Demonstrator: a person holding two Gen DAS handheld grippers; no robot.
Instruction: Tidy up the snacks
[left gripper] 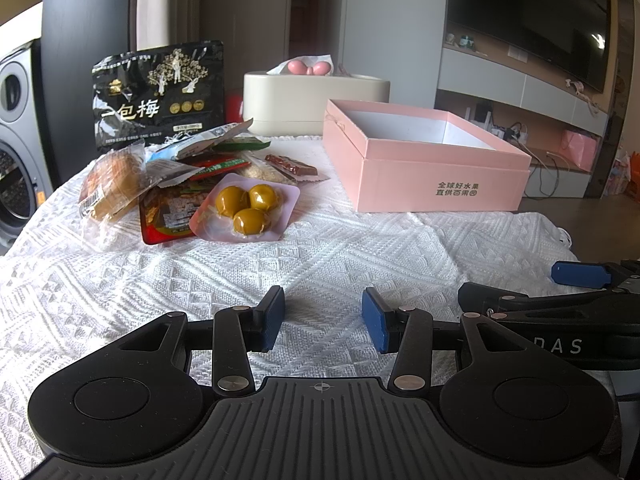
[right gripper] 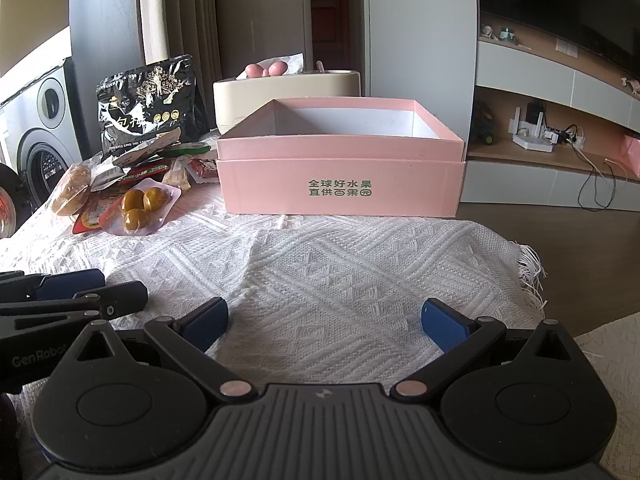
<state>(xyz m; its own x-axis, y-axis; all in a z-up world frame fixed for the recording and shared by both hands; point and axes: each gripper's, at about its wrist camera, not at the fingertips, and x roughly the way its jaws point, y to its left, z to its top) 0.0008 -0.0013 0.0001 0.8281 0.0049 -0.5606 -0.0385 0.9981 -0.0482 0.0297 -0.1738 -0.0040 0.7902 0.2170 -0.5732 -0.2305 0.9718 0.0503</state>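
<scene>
Both grippers sit low over the white cloth (right gripper: 320,264) at the near edge of the table, side by side; left gripper (left gripper: 324,320) has its blue pads partly apart w/ nothing between them; right gripper (right gripper: 324,322) is spread wider, also holding nothing.

Pink box (right gripper: 340,176) is toward the far right of the cloth, lid off, white inside, looks bare from what shows; green print on the front wall.

Snacks are heaped at the far left corner: black bag (left gripper: 158,92) standing upright at the back; wrapped cakes (left gripper: 112,184) on the left of the heap; red pack (left gripper: 168,216) lying flat at the front; pink pack w/ three yellow-brown balls (left gripper: 246,208) overlapping its right side, nearest the box but apart from it; a few small sachets (left gripper: 224,156) jumbled behind.

Beige tissue box (left gripper: 316,96) sits behind the pink box at the far edge.
</scene>
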